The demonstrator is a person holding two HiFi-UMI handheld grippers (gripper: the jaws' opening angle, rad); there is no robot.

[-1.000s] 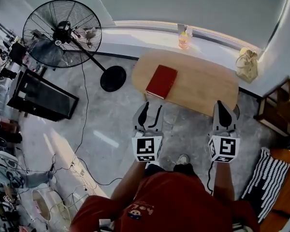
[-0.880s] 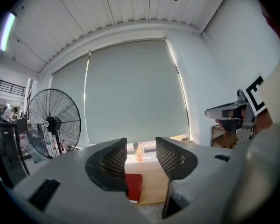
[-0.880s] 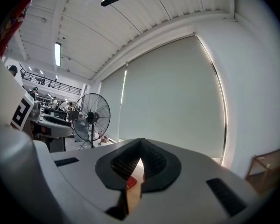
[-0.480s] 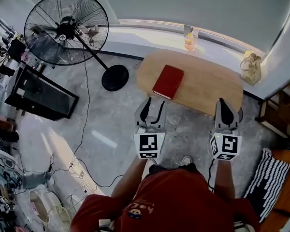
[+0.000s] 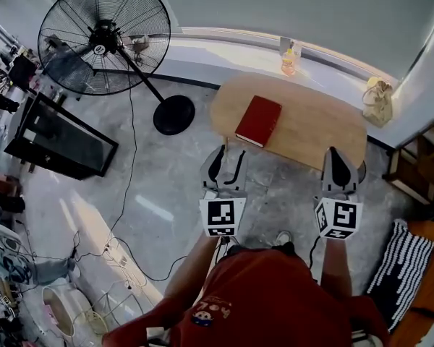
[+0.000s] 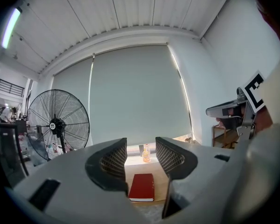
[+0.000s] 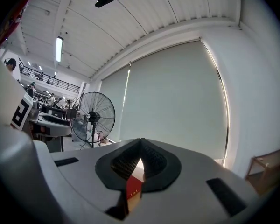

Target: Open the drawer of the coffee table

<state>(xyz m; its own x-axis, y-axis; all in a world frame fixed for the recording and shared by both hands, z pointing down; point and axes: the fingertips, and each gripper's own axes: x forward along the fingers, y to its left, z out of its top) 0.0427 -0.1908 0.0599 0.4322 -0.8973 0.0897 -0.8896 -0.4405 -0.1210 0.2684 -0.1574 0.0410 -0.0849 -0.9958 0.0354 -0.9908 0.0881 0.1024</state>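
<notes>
An oval wooden coffee table (image 5: 315,132) stands by the window wall with a red book (image 5: 258,121) lying on its left part. No drawer shows in any view. My left gripper (image 5: 227,159) is held level above the floor, short of the table's near edge, open with nothing between its fingers. In the left gripper view the red book (image 6: 142,187) and table top (image 6: 161,185) appear between the spread jaws of the left gripper (image 6: 141,148). My right gripper (image 5: 334,157) hovers before the table's right part, shut and empty; its tips meet in the right gripper view (image 7: 140,157).
A large standing fan (image 5: 105,38) with a round black base (image 5: 173,116) is left of the table. An orange bottle (image 5: 288,60) stands on the sill, a pale bag (image 5: 377,100) at the right. A wooden shelf (image 5: 416,168), striped cushion (image 5: 401,273), black cabinet (image 5: 58,139) and floor cables (image 5: 116,251) surround me.
Both grippers have advanced level toward the coffee table with the person. The table and book sit closer to the fingertips. Neither gripper's jaws have changed.
</notes>
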